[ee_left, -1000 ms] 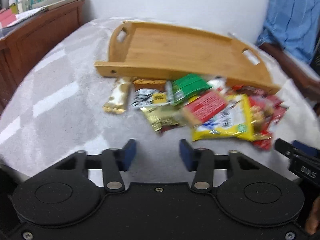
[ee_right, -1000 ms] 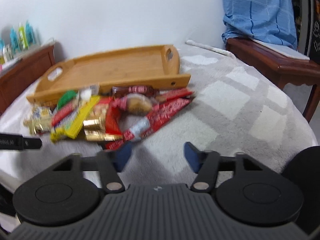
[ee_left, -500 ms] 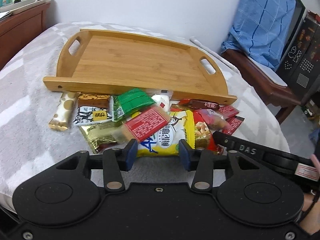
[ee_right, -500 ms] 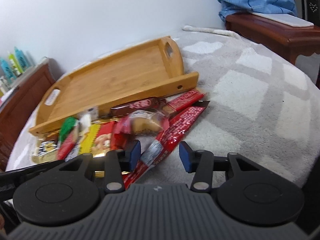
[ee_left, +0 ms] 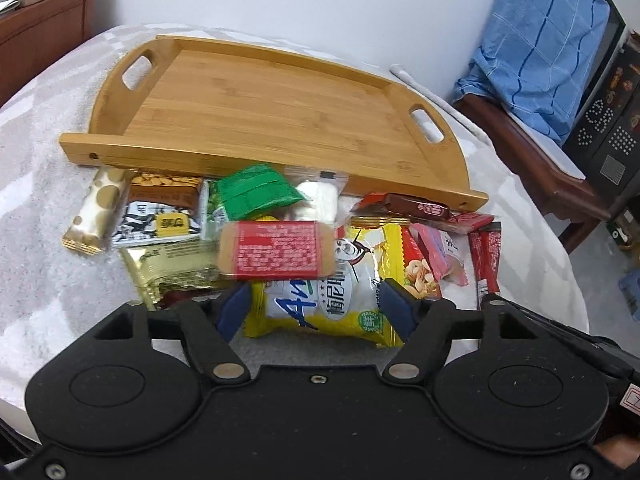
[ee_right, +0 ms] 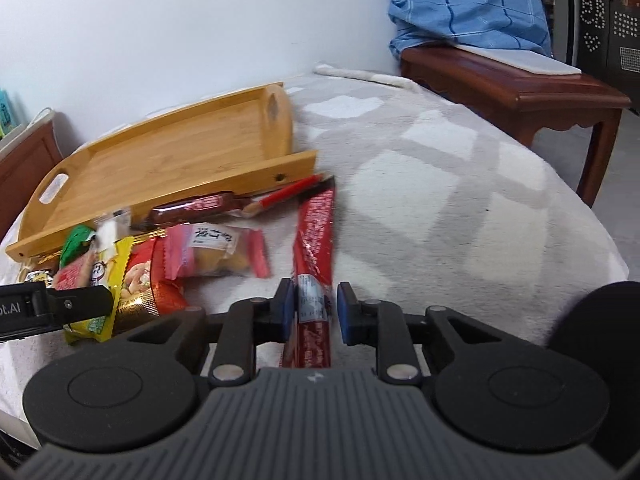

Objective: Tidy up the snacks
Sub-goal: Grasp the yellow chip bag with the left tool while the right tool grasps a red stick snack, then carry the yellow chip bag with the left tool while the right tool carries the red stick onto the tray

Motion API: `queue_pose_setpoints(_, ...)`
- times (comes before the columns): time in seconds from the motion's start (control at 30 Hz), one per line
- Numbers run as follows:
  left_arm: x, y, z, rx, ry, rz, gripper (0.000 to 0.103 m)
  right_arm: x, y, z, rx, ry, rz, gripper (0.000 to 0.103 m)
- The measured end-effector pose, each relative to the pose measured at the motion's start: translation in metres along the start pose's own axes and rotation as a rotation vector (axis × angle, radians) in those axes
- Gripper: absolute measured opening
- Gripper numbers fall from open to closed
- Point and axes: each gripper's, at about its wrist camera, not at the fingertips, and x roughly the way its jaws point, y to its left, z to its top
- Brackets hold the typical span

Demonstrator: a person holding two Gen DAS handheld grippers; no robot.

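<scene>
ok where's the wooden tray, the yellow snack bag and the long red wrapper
wooden tray point(ee_left: 256, 96), left wrist view, bare floor of the tray
yellow snack bag point(ee_left: 340, 292), left wrist view, white front panel
long red wrapper point(ee_right: 314, 228), right wrist view, middle of its length

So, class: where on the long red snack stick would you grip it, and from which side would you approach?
Grip the red stick near its close end, pinching across its narrow width. It lies flat on the blanket, pointing away, clear of the pile, so come down from above along its length. The right gripper already straddles it, jaws closing.
</scene>
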Motion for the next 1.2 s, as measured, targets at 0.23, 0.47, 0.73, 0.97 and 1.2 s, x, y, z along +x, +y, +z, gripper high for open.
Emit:
queue_pose_setpoints(0.23,0.011,-0.006,-0.005,0.033,-0.005,-0.009,0.06,0.008,0.002,0.001,-0.036,-0.028,-0.003,0.05)
queue_pose_setpoints(0.47,0.003,-0.008,-0.007,0.015,-0.025,-0.023,0.036,0.016,0.011,0.006,-0.088,-0.046,-0.011,0.027)
queue_pose_setpoints(0.73,-0.015,-0.014,0.001,0.046,-0.085,-0.032,0.032,0.001,-0.002,0.01,-0.039,-0.067,-0.005,0.024)
queue_pose_setpoints(0.97,-0.025,-0.018,0.01,0.043,-0.128,-0.071,0.029,-0.008,-0.009,0.016,-0.031,-0.08,-0.012,0.023)
queue_pose_setpoints(1.2,-0.013,-0.018,0.031,0.034,-0.135,-0.081,0.011,-0.004,-0.013,0.022,-0.017,-0.079,-0.025,0.022)
